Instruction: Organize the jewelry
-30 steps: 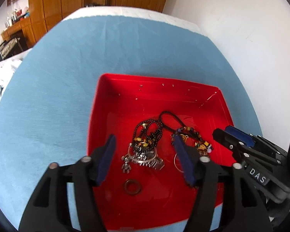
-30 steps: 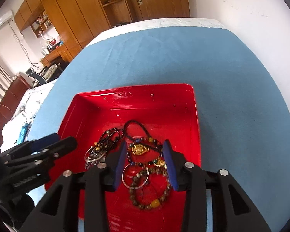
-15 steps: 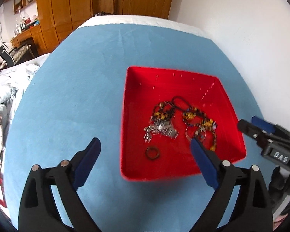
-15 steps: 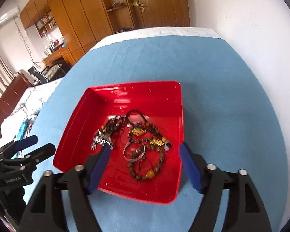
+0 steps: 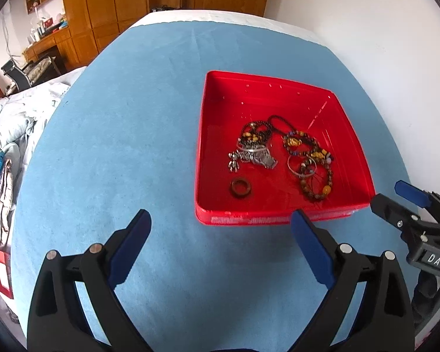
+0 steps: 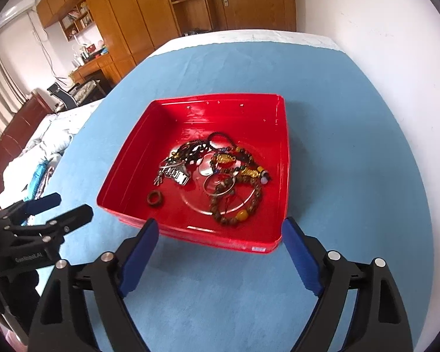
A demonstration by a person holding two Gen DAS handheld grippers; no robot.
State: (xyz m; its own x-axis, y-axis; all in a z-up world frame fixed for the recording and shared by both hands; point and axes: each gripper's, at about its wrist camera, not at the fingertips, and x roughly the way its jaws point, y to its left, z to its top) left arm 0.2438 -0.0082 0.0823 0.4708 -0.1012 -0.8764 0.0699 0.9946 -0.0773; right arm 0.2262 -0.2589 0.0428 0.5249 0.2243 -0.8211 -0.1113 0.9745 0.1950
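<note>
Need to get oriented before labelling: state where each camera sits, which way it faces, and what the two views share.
Left wrist: on the left gripper, looking down over its open jaws at the red tray; the right gripper shows at right.
Right wrist: on the right gripper, jaws open, facing the red tray from its near edge; the left gripper shows at left.
Shared: tray, jewelry, blue cloth.

My left gripper (image 5: 220,231) is matte black plastic with blue rubber pads (image 5: 311,249) and silver pivot screws. My right gripper (image 6: 218,239) matches; its side carries white "DAS" lettering (image 5: 434,259).
</note>
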